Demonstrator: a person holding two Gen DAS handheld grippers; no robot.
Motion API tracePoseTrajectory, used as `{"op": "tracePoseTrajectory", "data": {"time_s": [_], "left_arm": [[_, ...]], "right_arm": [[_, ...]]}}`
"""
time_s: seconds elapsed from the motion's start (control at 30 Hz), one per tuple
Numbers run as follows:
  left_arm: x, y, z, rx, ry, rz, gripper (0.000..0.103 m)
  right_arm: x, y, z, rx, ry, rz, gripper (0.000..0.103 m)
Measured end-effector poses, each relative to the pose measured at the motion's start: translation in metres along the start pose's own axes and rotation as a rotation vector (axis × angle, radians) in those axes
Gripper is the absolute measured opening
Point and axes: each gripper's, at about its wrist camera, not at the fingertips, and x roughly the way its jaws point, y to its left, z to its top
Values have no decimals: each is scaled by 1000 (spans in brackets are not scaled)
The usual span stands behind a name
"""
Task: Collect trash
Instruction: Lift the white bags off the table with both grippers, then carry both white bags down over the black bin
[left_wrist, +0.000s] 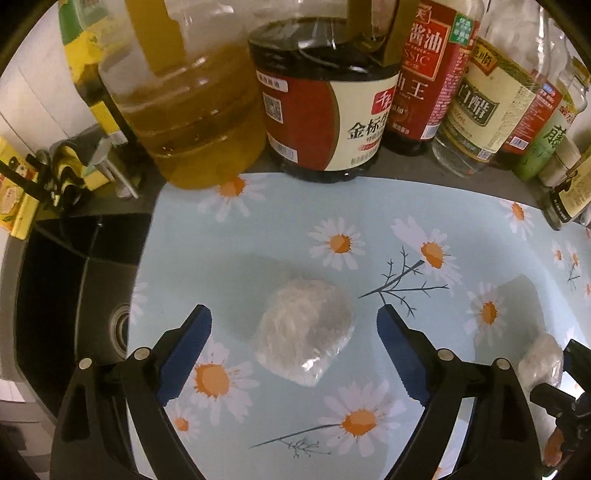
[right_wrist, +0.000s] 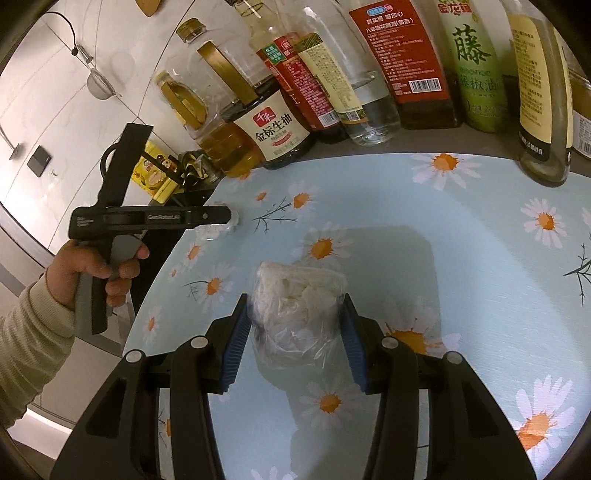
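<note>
A crumpled clear plastic wad (left_wrist: 304, 332) lies on the daisy-print mat (left_wrist: 369, 229). My left gripper (left_wrist: 293, 319) is open, its blue pads on either side of the wad with gaps. A second plastic wad (right_wrist: 295, 314) sits between the blue pads of my right gripper (right_wrist: 293, 301), whose jaws are shut on it, touching both sides. That wad also shows at the right edge of the left wrist view (left_wrist: 541, 362). The left gripper body and the hand holding it (right_wrist: 110, 258) show in the right wrist view, with the first wad (right_wrist: 218, 227) just past its tip.
Oil, soy sauce and vinegar bottles (left_wrist: 332, 92) line the back of the mat. A dark sink (left_wrist: 74, 295) lies to the left, with yellow packets (left_wrist: 18, 199) and clutter beyond it. A white tiled wall (right_wrist: 55, 92) stands behind.
</note>
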Motion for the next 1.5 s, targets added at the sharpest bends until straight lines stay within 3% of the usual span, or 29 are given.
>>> {"op": "tracePoseTrajectory", "data": {"time_s": [0.03,0.1,0.23,0.47,0.53,0.97,1.2,1.5], "left_arm": [[4,1,1,-6,12,-15,69],[8,3,2,-10,22,-25,55],[9,10,1,-37,11,-58,49],[2,18,-14,-57,-2,-104,49],[-2,18,-25,-67,-7,-117,49],[-48,5,-98,-29,-70,-165,49],[-74,1,-139,-31,-110,-210,49],[-102,14,-183,-20,-164,-325,49]], "right_arm": [[0,0,0,0,1,0,48],[1,-1,0,0,5,0,48],[0,2,2,-9,3,1,48],[2,10,2,-24,10,-8,48],[4,10,2,-16,24,-42,48],[-2,26,-25,1,55,-54,48],[-3,55,-42,-17,67,-65,48],[-17,98,-75,7,30,-140,48]]}}
